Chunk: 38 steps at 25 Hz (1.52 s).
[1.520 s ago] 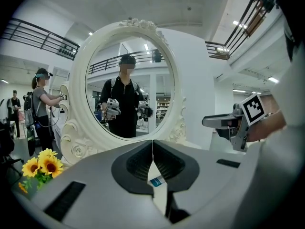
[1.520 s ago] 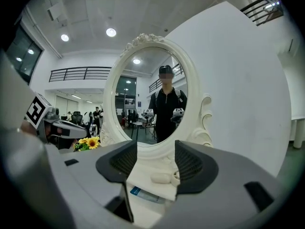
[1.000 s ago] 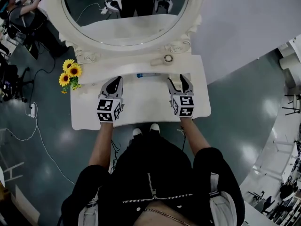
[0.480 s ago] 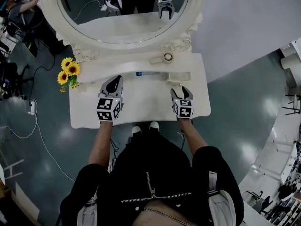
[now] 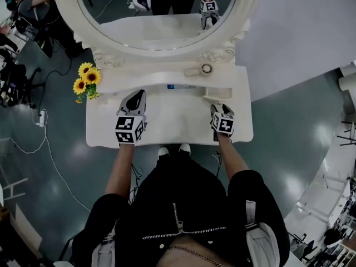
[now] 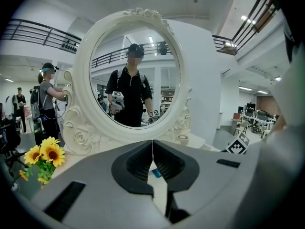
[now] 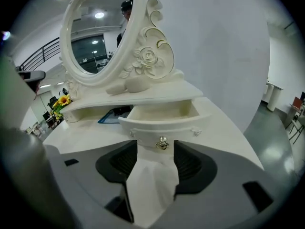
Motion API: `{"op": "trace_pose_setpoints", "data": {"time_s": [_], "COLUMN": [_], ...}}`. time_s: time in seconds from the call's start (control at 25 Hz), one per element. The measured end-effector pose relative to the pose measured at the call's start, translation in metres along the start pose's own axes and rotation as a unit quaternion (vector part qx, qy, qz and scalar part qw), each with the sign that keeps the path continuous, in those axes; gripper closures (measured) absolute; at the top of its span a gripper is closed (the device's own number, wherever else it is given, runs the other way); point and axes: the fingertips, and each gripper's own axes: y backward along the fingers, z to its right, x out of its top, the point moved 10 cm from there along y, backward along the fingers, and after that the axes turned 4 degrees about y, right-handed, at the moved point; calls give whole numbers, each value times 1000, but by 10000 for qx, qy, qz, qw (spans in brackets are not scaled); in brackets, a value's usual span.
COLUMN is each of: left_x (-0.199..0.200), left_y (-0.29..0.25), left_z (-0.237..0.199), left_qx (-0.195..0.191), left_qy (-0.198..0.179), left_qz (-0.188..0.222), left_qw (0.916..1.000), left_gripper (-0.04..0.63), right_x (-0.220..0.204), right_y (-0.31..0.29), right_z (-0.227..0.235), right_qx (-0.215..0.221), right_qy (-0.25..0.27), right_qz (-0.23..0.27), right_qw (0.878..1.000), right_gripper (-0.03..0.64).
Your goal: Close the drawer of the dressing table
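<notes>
The white dressing table (image 5: 172, 124) has a small drawer (image 5: 214, 93) standing open at its right, under the raised shelf. In the right gripper view the empty drawer (image 7: 162, 113) shows a metal knob (image 7: 162, 143) on its curved front. My right gripper (image 5: 221, 107) (image 7: 156, 148) is low over the tabletop, right in front of that drawer. Its jaws are wide and closing; the knob sits just ahead of the gap and the pads touch nothing. My left gripper (image 5: 135, 97) (image 6: 152, 146) hovers shut over the table's left half, holding nothing.
A big oval mirror (image 5: 156, 15) rises at the back. Sunflowers (image 5: 85, 81) stand at the table's left end. A small round tin (image 5: 206, 68) is on the shelf, and a blue flat item (image 5: 179, 86) lies under it. A white wall runs along the right.
My right gripper has dropped toward the tabletop and tipped downward, ending right before the drawer front. The left gripper has stayed where it was.
</notes>
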Motion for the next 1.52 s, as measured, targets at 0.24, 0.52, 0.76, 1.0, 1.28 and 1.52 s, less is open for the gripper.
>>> {"op": "trace_pose_setpoints", "data": {"time_s": [0.24, 0.52, 0.76, 1.0, 1.28, 1.52], "left_x": [-4, -5, -3, -3, -5, -3], "left_y": [11, 15, 15, 12, 6, 4], "left_z": [-11, -18, -19, -18, -17, -17], "left_qx": [253, 390, 395, 365, 295, 284], "left_qy": [85, 110, 109, 104, 110, 109], "left_qz": [-49, -53, -52, -55, -31, -38], "left_qw": [9996, 9992, 9991, 9993, 9995, 9995], "left_gripper": [574, 574, 574, 574, 574, 574], "right_x": [7, 8, 9, 12, 17, 23], "right_y": [-13, -18, -17, -15, -13, -12], "right_z": [9, 12, 9, 9, 9, 11], "right_qx": [-161, -239, -243, -255, -249, -251], "right_qy": [-71, 62, 130, 133, 116, 106], "right_qz": [-146, -359, -385, -388, -310, -293], "right_qw": [9997, 9991, 9989, 9988, 9991, 9992], "right_gripper": [430, 474, 500, 503, 505, 505]}}
